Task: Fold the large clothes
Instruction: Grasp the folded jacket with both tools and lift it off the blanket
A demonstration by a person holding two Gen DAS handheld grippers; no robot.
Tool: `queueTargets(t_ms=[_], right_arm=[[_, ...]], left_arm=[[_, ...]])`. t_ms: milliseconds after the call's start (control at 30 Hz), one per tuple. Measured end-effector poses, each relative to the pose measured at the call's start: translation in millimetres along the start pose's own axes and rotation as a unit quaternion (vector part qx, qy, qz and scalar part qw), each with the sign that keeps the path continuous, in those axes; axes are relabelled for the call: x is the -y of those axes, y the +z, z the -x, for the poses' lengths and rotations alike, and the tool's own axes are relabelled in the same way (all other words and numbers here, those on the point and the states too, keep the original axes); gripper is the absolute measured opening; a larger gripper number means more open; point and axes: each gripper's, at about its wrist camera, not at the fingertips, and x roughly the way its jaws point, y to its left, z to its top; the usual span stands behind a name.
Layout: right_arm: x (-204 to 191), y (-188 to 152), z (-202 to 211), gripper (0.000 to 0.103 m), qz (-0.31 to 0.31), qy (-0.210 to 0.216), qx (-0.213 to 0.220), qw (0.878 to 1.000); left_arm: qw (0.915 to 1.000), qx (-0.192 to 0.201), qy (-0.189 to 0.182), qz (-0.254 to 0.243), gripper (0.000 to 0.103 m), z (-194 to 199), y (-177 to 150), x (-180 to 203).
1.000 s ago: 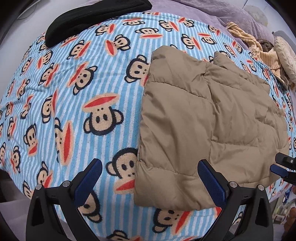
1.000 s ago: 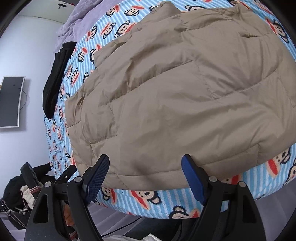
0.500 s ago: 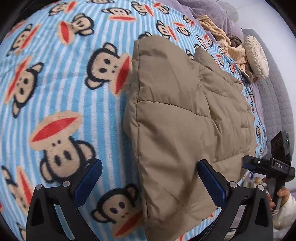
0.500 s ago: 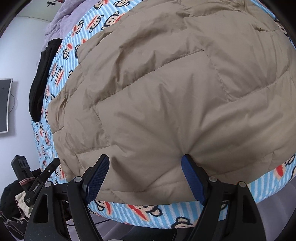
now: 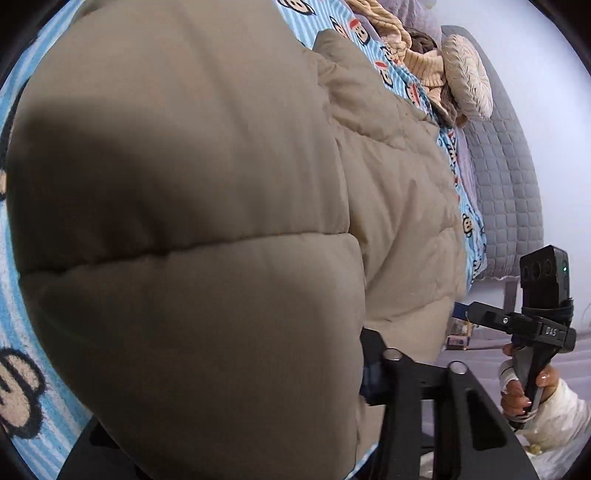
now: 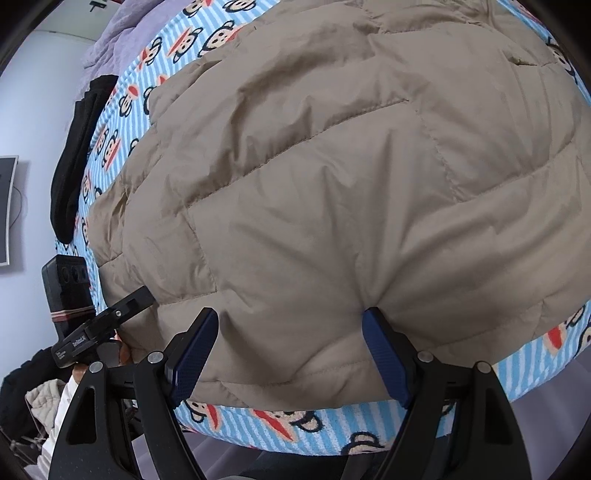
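A tan quilted puffer garment [image 6: 332, 184] lies folded on a blue striped monkey-print blanket [image 6: 535, 362]. My right gripper [image 6: 290, 362] is open, its blue pads straddling the garment's near hem. The garment [image 5: 203, 221] fills the left wrist view and bulges over my left gripper; only the right finger [image 5: 373, 380] shows, pressed against the fabric, and the left finger is hidden. In the right wrist view the left gripper [image 6: 136, 299] touches the garment's near left corner. The right gripper [image 5: 461, 312] shows at the garment's near right edge in the left wrist view.
A black garment [image 6: 79, 158] lies at the blanket's far left edge. A beige knit garment [image 5: 399, 44] and a round cream cushion [image 5: 467, 77] sit beside a grey quilted headboard [image 5: 502, 184]. A purple blanket [image 6: 118, 33] lies beyond.
Both grippers have moved in toward the garment's near hem. The left one has pushed into the corner, so fabric now covers most of its view. The right one has closed in on the hem.
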Motion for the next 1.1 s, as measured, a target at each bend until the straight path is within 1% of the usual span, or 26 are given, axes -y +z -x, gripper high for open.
queueTargets(t_ms=[67, 100, 133, 167, 200, 233, 267, 300, 400, 433, 533, 633, 700, 833, 933, 967, 1033, 1067, 1100], right_arm=[[1, 0, 9, 0.083, 0.005, 0.003, 0.011, 1.0], [2, 0, 17, 0.083, 0.01, 0.0, 0.027, 1.0], [3, 1, 24, 0.083, 0.014, -0.005, 0.046, 0.999], [4, 2, 33, 0.079, 0.021, -0.011, 0.07, 0.997], [4, 4, 40, 0.058, 0.031, -0.015, 0.092, 0.995], [3, 7, 44, 0.046, 0.042, -0.016, 0.101, 0.994], [3, 12, 45, 0.03, 0.05, -0.011, 0.104, 0.993], [3, 16, 45, 0.025, 0.058, -0.004, 0.108, 0.992], [-1, 31, 34, 0.02, 0.102, 0.003, 0.114, 0.988], [-3, 37, 27, 0.02, 0.11, 0.004, 0.112, 0.988], [-1, 53, 4, 0.019, 0.118, 0.012, 0.104, 0.987], [9, 71, -12, 0.018, 0.108, 0.025, 0.095, 0.989], [19, 81, -21, 0.013, 0.09, 0.04, 0.088, 0.991], [35, 87, -34, 0.009, 0.07, 0.068, 0.076, 0.992], [42, 89, -38, 0.007, 0.063, 0.084, 0.073, 0.992], [43, 90, -39, 0.006, 0.06, 0.091, 0.071, 0.991], [50, 93, -39, 0.004, 0.049, 0.112, 0.063, 0.991], [54, 94, -38, 0.004, 0.041, 0.124, 0.056, 0.99], [61, 96, -34, 0.004, 0.029, 0.137, 0.048, 0.989]], left_arm=[[0.9999, 0.011, 0.002, 0.005, 0.033, 9, -3, 6], [0.9999, 0.015, 0.004, 0.006, 0.03, 12, -4, 11], [0.9997, 0.021, 0.008, 0.007, 0.03, 17, -6, 17], [0.9996, 0.026, 0.012, 0.006, 0.03, 21, -9, 23], [0.9993, 0.031, 0.018, 0.006, 0.03, 24, -11, 29], [0.9989, 0.037, 0.027, 0.007, 0.03, 28, -12, 38], [0.9985, 0.043, 0.033, 0.008, 0.03, 32, -14, 46], [0.998, 0.051, 0.035, 0.01, 0.03, 37, -15, 55], [0.9967, 0.071, 0.039, 0.004, 0.03, 49, -22, 92], [0.9962, 0.075, 0.043, -0.002, 0.03, 52, -24, 108], [0.9948, 0.082, 0.059, -0.01, 0.03, 52, -27, 149], [0.993, 0.087, 0.076, -0.024, 0.03, 43, -27, 194], [0.9924, 0.083, 0.084, -0.034, 0.03, 33, -23, 222], [0.9912, 0.058, 0.106, -0.053, 0.03, 3, -5, 274], [0.9894, 0.042, 0.118, -0.073, 0.03, -23, 9, 304], [0.9888, 0.036, 0.121, -0.079, 0.032, -31, 14, 313], [0.9894, 0.029, 0.115, -0.084, 0.038, -46, 24, 329], [0.9905, 0.023, 0.106, -0.085, 0.048, -54, 28, 335], [0.992, 0.016, 0.093, -0.084, 0.061, -59, 31, 336]])
